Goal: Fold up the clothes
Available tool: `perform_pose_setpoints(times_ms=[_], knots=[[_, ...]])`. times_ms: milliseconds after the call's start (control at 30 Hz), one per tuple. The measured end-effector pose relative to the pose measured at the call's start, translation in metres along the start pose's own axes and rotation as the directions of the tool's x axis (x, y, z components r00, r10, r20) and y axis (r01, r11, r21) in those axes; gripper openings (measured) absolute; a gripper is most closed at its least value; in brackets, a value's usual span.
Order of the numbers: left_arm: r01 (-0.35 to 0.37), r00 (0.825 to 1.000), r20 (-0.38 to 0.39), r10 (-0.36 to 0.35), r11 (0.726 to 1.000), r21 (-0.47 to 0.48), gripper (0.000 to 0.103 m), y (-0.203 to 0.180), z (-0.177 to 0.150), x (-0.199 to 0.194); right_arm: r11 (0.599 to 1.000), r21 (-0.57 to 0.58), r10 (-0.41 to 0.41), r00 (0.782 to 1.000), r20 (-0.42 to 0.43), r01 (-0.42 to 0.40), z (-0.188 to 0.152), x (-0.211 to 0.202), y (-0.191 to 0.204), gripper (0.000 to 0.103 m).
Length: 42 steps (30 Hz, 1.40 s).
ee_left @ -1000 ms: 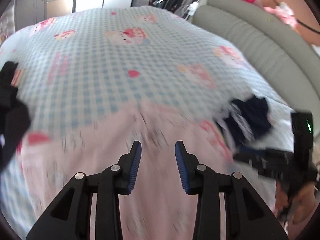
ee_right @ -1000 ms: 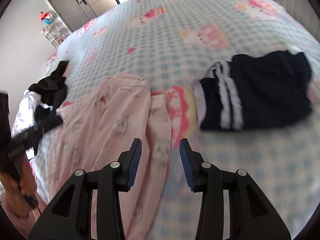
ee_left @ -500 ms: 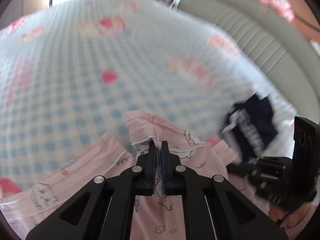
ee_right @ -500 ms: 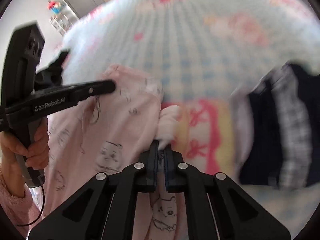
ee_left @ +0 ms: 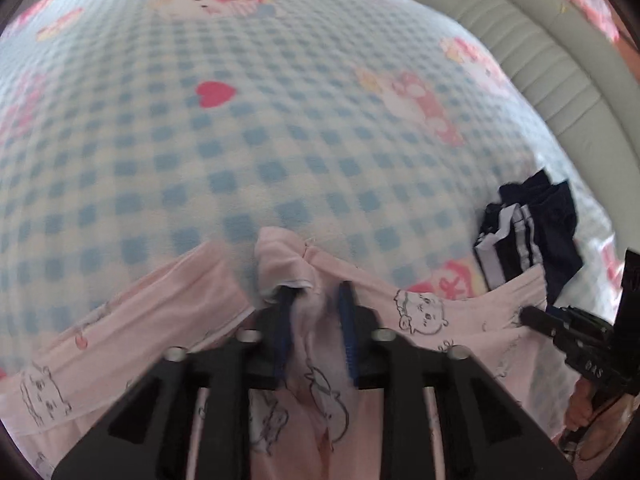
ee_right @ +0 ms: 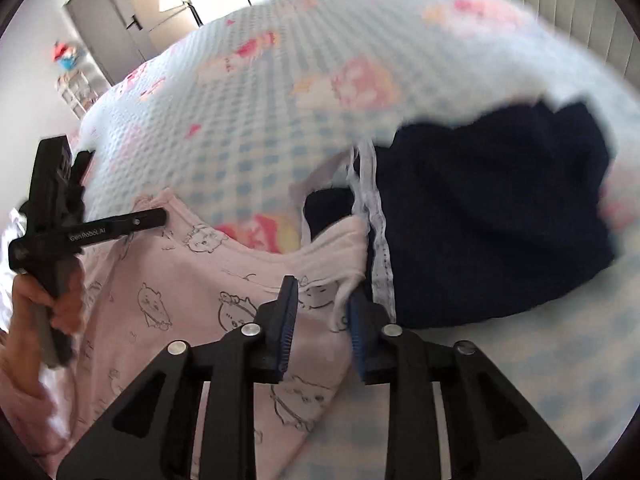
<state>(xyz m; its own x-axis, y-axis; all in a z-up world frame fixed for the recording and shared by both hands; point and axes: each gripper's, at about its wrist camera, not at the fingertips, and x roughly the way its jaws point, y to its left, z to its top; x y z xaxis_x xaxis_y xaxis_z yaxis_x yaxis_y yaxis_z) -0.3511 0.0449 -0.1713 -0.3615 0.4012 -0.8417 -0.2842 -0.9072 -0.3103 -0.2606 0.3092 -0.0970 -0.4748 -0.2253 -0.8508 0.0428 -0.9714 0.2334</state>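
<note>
Left tongs (ee_left: 314, 328): jaws were seen slightly apart, having just been opening from a full close; a bunched fold of the pink printed garment (ee_left: 420, 312) lay between the pads, which no longer clearly pressed on it. The cloth was draped over the tip of the left-hand jaw.

Right tongs (ee_right: 320, 320): jaws likewise stood a little apart after just opening; the white-edged hem of the pink printed garment (ee_right: 224, 280) passed between them and touched the right-hand jaw, but no firm pinch was seen.

The garment was spread on the bed (ee_left: 280, 120), under and behind both tongs, its upper edge stretched between them. A dark navy garment (ee_right: 492, 224) with white stripes lay on the bed just right of and beyond the right tongs, its edge touching the pink hem. No containers were observed. A hand (ee_right: 36, 304) was seen on the left tongs' handle.
</note>
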Motion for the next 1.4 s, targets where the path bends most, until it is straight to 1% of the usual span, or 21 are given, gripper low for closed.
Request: perform_pose_setpoints(times_ms=[67, 200, 267, 300, 333, 367, 400, 433, 567, 667, 767, 867, 933, 1000, 1067, 1100, 1133, 1167, 1267, 1367, 1400], knots=[[0.001, 1.000, 0.031, -0.002, 0.999, 0.035, 0.006, -0.009, 0.003, -0.007, 1.000, -0.006, -0.010, 1.000, 0.018, 0.010, -0.002, -0.003, 0.001, 0.004], [0.027, 0.985, 0.166, -0.047, 0.992, 0.124, 0.006, -0.032, 0.014, -0.047, 0.998, -0.065, -0.006, 0.987, 0.163, 0.017, 0.006, -0.050, 0.014, 0.003], [-0.004, 0.987, 0.161, -0.017, 0.992, 0.128, 0.010, -0.038, 0.021, -0.040, 0.997, -0.068, -0.009, 0.980, 0.200, 0.023, 0.013, -0.068, 0.011, 0.003], [-0.027, 0.990, 0.140, 0.010, 0.992, 0.122, 0.015, -0.039, 0.025, -0.031, 0.998, -0.058, -0.027, 0.984, 0.173, 0.038, 0.014, -0.064, 0.007, 0.004], [-0.053, 0.996, 0.077, 0.047, 0.995, 0.085, 0.030, -0.036, 0.027, -0.018, 0.997, -0.046, -0.050, 0.990, 0.131, 0.056, 0.014, -0.057, 0.002, 0.011], [-0.082, 0.997, 0.010, 0.081, 0.996, 0.047, 0.028, -0.033, 0.029, -0.006, 0.996, -0.036, -0.072, 0.993, 0.088, 0.076, 0.013, -0.049, -0.003, 0.013], [-0.056, 0.997, 0.052, 0.054, 0.998, 0.039, 0.028, -0.035, 0.022, -0.019, 0.995, -0.026, -0.094, 0.995, 0.045, 0.095, 0.013, -0.041, -0.007, 0.016], [-0.027, 0.995, 0.101, 0.024, 0.999, 0.035, 0.028, -0.036, 0.016, -0.034, 0.993, -0.017, -0.115, 0.993, 0.002, 0.115, 0.013, -0.033, -0.012, 0.018], [0.048, 0.963, 0.265, -0.056, 0.998, 0.035, 0.031, -0.042, -0.035, -0.106, 0.997, -0.068, -0.030, 0.994, 0.103, 0.038, -0.012, -0.084, 0.004, 0.022], [0.125, 0.959, 0.258, -0.117, 0.992, -0.014, 0.031, -0.037, -0.090, -0.134, 0.996, -0.068, 0.057, 0.995, 0.076, -0.052, -0.044, -0.093, 0.024, 0.024], [0.165, 0.963, 0.226, -0.150, 0.985, -0.050, 0.031, -0.039, -0.148, -0.137, 0.987, -0.063, 0.150, 0.988, 0.038, -0.148, -0.078, -0.099, 0.045, 0.024], [0.230, 0.961, 0.180, -0.211, 0.968, -0.095, 0.031, -0.043, -0.191, -0.124, 0.975, -0.033, 0.218, 0.974, -0.064, -0.220, -0.124, -0.071, 0.066, 0.024], [0.225, 0.965, 0.162, -0.206, 0.968, -0.111, 0.029, -0.052, -0.212, -0.117, 0.984, 0.004, 0.180, 0.980, -0.086, -0.181, -0.147, -0.062, 0.072, 0.021], [0.237, 0.954, 0.210, -0.214, 0.967, -0.091, 0.029, -0.064, -0.231, -0.126, 0.986, -0.021, 0.164, 0.983, -0.077, -0.166, -0.158, -0.075, 0.080, 0.021], [0.263, 0.939, 0.252, -0.236, 0.961, -0.081, 0.029, -0.071, -0.247, -0.135, 0.985, -0.064, 0.159, 0.987, -0.021, -0.160, -0.164, -0.100, 0.085, 0.021], [0.273, 0.938, 0.244, -0.246, 0.958, -0.084, 0.030, -0.073, -0.250, -0.133, 0.987, -0.069, 0.145, 0.989, 0.001, -0.145, -0.167, -0.109, 0.086, 0.022], [0.261, 0.947, 0.216, -0.237, 0.961, -0.089, 0.031, -0.074, -0.250, -0.128, 0.989, -0.065, 0.134, 0.991, -0.007, -0.134, -0.172, -0.108, 0.085, 0.022], [0.218, 0.964, 0.179, -0.199, 0.972, -0.093, 0.030, -0.076, -0.251, -0.122, 0.990, -0.058, 0.125, 0.992, -0.029, -0.126, -0.178, -0.102, 0.084, 0.022], [0.173, 0.973, 0.172, -0.156, 0.981, -0.084, 0.029, -0.076, -0.259, -0.135, 0.998, -0.045, 0.046, 0.989, -0.142, -0.052, -0.199, -0.077, 0.077, 0.022], [0.166, 0.955, 0.266, -0.130, 0.979, -0.118, 0.031, -0.059, -0.275, -0.171, 0.998, -0.012, 0.052, 0.990, -0.128, -0.054, -0.211, -0.096, 0.069, 0.023], [0.166, 0.953, 0.278, -0.118, 0.974, -0.155, 0.031, -0.050, -0.278, -0.175, 0.997, -0.013, 0.075, 0.993, -0.096, -0.077, -0.212, -0.110, 0.069, 0.031]])
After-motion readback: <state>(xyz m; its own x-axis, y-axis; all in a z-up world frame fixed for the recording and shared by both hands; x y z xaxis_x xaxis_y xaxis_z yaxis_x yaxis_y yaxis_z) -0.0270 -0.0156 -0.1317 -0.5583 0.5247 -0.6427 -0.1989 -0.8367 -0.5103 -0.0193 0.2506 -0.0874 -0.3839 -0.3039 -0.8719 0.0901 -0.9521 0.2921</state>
